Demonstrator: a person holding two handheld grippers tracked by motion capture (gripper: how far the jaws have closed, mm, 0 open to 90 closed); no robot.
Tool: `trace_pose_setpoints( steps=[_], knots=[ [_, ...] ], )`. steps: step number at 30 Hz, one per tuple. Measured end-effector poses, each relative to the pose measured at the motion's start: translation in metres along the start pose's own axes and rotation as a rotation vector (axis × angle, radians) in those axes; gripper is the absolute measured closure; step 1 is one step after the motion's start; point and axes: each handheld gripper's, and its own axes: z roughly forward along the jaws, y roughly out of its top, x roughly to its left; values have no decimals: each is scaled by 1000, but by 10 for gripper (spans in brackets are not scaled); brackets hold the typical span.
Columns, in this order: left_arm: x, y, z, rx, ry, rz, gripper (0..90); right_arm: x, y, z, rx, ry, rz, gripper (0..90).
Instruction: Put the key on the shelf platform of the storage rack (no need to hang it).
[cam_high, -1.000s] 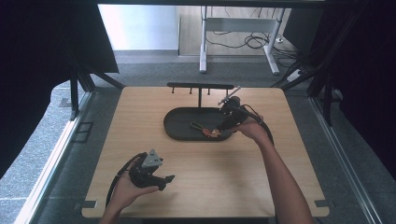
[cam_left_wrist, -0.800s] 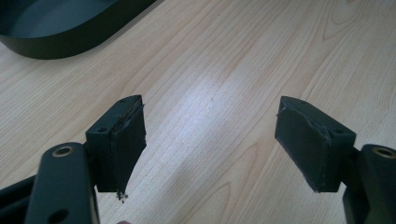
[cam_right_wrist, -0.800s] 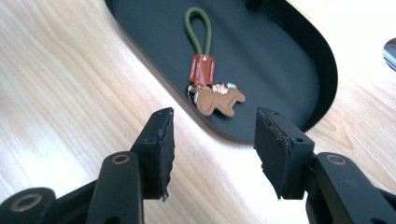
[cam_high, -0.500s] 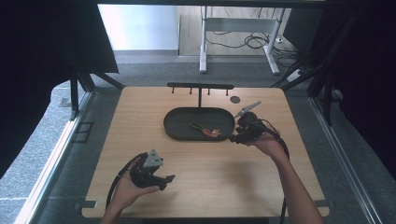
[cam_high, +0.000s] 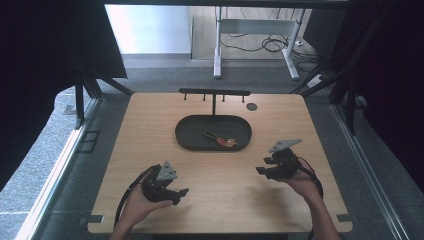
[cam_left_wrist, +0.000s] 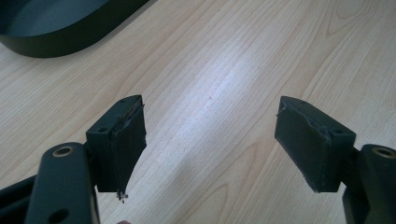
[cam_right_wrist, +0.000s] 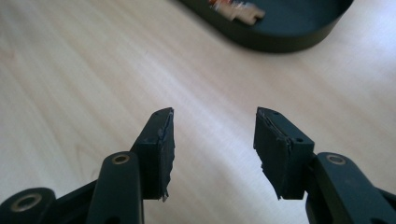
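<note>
Right tongs (cam_high: 262, 166) now back from tray (cam_high: 190, 142), keyring (cam_high: 220, 139) inside, well apart.

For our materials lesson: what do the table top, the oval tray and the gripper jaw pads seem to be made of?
Table top: light wood or wood-look laminate, with visible grain and a soft sheen. Oval tray: dark, matte, smooth; metal or plastic, can't tell. Jaw pads: black matte rubber or foam, probably, with frayed, torn edges.

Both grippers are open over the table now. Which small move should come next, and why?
Probably rest: the keychain lies in the black tray, and the left gripper and right gripper are both open with nothing between their jaws. Otherwise, move the right one toward the tray; it looks nearer.
</note>
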Motion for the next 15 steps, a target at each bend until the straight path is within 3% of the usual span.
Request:
trace_pose_setpoints(
  steps=[5, 9, 11, 15],
  knots=[
    [-3, 1, 5, 15, -5, 10, 253, 4, -18, 4, 14, -4, 11, 477],
    [-5, 2, 6, 17, -8, 16, 252, 9, -31, 7, -17, 2, 30, 462],
    [-5, 1, 5, 15, -9, 18, 252, 11, -34, 6, -2, -29, 20, 439],
    [-4, 2, 1, 1, -8, 17, 252, 15, -41, -1, -53, -62, 22, 405]
  ],
)
